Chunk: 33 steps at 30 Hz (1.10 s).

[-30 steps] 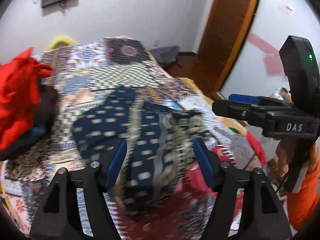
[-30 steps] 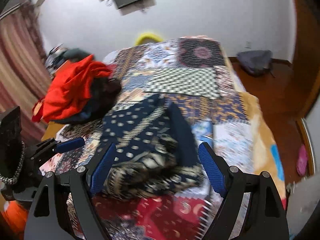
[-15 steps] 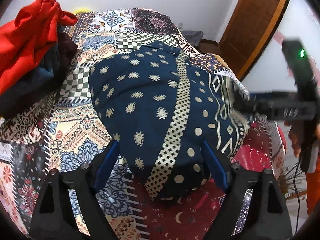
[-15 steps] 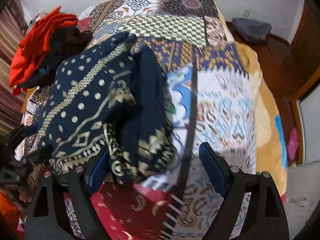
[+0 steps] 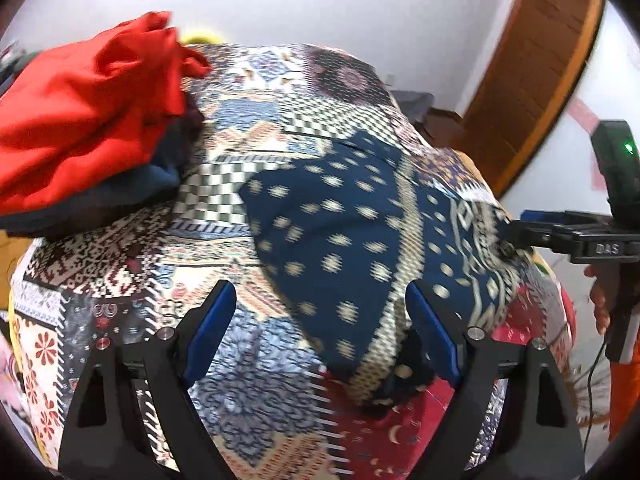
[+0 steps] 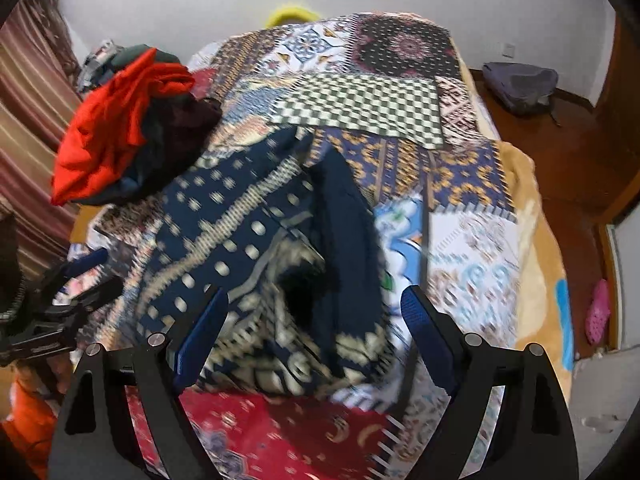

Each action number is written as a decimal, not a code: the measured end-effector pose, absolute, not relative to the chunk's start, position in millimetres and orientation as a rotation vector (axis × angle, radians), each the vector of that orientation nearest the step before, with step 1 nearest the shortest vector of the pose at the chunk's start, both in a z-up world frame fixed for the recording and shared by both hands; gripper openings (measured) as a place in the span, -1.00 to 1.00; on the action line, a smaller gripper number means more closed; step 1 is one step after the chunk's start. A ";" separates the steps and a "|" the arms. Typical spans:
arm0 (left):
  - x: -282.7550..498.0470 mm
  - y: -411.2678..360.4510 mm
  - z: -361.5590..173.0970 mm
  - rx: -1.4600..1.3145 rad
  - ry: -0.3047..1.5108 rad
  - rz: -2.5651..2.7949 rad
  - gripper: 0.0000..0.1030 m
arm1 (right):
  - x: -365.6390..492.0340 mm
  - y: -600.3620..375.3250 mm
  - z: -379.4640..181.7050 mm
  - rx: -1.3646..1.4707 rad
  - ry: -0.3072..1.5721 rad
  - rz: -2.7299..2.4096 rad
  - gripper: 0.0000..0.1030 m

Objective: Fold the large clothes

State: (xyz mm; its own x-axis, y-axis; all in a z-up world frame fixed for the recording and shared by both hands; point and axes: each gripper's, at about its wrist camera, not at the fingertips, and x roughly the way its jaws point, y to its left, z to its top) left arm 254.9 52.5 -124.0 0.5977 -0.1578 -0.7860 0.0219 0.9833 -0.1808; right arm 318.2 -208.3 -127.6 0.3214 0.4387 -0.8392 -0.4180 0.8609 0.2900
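Two grippers, one navy garment on the bed

Count so far: one navy patterned garment [image 5: 344,240] lying crumpled on the patchwork bedspread [image 5: 240,392], one pile of other clothes [image 5: 92,128] with a red piece on top at the far left corner, and two grippers. The garment is dark blue with cream dots, a cream woven band running through it and a diamond border at one edge; it's bunched, with a dark fold open on the right-hand side. The left gripper [image 5: 320,332] and the right gripper [image 6: 312,328] both have their blue pads spread wide, clamping nothing, and the cloth sits loose in the gap. The left one's jaws have just been opening.
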 end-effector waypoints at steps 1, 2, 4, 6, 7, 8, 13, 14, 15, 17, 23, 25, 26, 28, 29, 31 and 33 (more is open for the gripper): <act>257.9 59.7 -125.8 -0.182 0.931 -0.086 0.68 | 323.3 -204.9 -129.4 0.037 1.120 0.580 0.67; 259.7 63.5 -127.0 -0.201 0.939 -0.076 0.68 | 327.1 -202.8 -131.3 0.046 1.129 0.591 0.67; 264.8 72.2 -134.7 -0.257 0.967 -0.064 0.68 | 337.5 -197.5 -143.1 0.065 1.164 0.616 0.67; 269.8 75.6 -145.9 -0.307 1.004 -0.076 0.68 | 345.9 -196.5 -157.4 0.068 1.212 0.602 0.67; 272.2 76.6 -151.8 -0.324 1.022 -0.085 0.68 | 352.6 -197.1 -169.3 0.068 1.248 0.580 0.67; 274.5 77.2 -158.3 -0.358 1.036 -0.101 0.69 | 356.6 -198.2 -175.7 0.070 1.269 0.566 0.67; 291.0 80.6 -174.0 -0.521 1.068 -0.181 0.78 | 374.5 -212.0 -204.9 0.206 1.351 0.615 0.68; 295.4 80.7 -177.7 -0.554 1.078 -0.202 0.81 | 376.0 -212.0 -205.3 0.211 1.353 0.622 0.68; 301.9 80.2 -183.7 -0.593 1.095 -0.227 0.85 | 377.9 -210.6 -206.6 0.215 1.359 0.632 0.68; 313.9 78.1 -195.0 -0.649 1.126 -0.249 0.89 | 379.4 -207.5 -207.5 0.220 1.362 0.647 0.68; 338.5 76.6 -231.0 -0.858 1.194 -0.303 0.96 | 384.7 -192.6 -213.2 0.225 1.378 0.702 0.69; 342.3 77.2 -238.9 -0.911 1.205 -0.321 0.97 | 384.5 -189.2 -214.8 0.233 1.386 0.712 0.58; 344.3 76.3 -239.2 -0.911 1.206 -0.323 0.97 | 384.9 -188.8 -214.3 0.245 1.392 0.717 0.44; 346.5 72.8 -237.8 -0.894 1.210 -0.323 0.97 | 383.7 -192.6 -217.6 0.315 1.415 0.730 0.20; 347.0 70.9 -236.9 -0.887 1.211 -0.323 0.95 | 383.7 -195.7 -218.4 0.337 1.421 0.730 0.05; 349.0 67.1 -234.7 -0.872 1.210 -0.324 0.87 | 381.7 -201.6 -217.9 0.375 1.426 0.727 -0.20; 352.4 63.3 -226.1 -0.834 1.201 -0.323 0.59 | 378.2 -204.3 -214.2 0.413 1.430 0.722 -0.29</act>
